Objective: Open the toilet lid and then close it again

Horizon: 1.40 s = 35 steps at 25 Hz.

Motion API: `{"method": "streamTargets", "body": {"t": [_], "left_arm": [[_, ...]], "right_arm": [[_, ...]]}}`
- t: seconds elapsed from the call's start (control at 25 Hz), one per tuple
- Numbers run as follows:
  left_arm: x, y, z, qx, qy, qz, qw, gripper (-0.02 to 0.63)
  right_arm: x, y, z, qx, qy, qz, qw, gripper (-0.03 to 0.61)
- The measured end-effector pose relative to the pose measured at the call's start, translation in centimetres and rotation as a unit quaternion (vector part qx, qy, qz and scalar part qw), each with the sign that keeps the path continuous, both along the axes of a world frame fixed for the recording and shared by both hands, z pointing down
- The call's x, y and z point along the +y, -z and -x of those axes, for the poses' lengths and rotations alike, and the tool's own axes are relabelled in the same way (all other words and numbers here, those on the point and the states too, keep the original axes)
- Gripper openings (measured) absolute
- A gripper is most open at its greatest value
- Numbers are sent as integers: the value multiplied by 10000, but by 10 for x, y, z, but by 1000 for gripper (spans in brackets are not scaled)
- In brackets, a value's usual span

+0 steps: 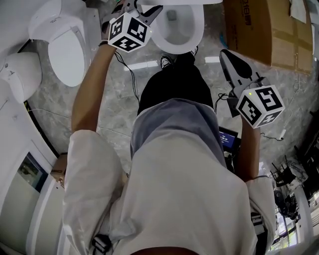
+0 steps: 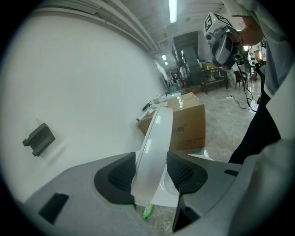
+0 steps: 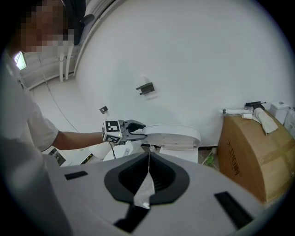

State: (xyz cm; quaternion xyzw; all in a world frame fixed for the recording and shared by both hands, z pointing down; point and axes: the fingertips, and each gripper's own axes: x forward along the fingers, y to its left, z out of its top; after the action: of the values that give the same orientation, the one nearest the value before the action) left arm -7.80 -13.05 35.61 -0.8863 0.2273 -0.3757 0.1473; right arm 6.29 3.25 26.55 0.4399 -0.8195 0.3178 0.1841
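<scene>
The white toilet [image 1: 178,30] stands at the top of the head view, its bowl open to sight. Its lid [image 1: 172,2] is lifted off the bowl. My left gripper [image 1: 147,11] is shut on the lid's left edge. In the left gripper view the lid [image 2: 156,133] runs edge-on between the two dark pads [image 2: 120,177], which press on both of its faces. My right gripper [image 1: 227,54] hangs in the air to the right of the toilet, shut and holding nothing. From the right gripper view the lid [image 3: 173,133] looks near level, with the left gripper [image 3: 126,131] clamped on it.
A large cardboard box [image 1: 266,30] stands right of the toilet against the wall. Two more white toilets [image 1: 65,40] sit at the left. Cables [image 1: 132,79] trail over the marble floor, and a green bottle [image 2: 146,212] lies by the toilet's base.
</scene>
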Motion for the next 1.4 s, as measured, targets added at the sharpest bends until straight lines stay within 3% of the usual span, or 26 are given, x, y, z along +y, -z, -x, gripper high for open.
{"method": "streamTargets", "body": {"t": [1.0,1.4], "left_arm": [[52,-42,-4,-298,-36,-397,9988,193],[87,-77,-4,-726,-121,-556,9957,193]], "right_arm": [[9,-29,0,-67,200,291,9994,11],[14,-41,4,-92,327,381,9987,11]]}}
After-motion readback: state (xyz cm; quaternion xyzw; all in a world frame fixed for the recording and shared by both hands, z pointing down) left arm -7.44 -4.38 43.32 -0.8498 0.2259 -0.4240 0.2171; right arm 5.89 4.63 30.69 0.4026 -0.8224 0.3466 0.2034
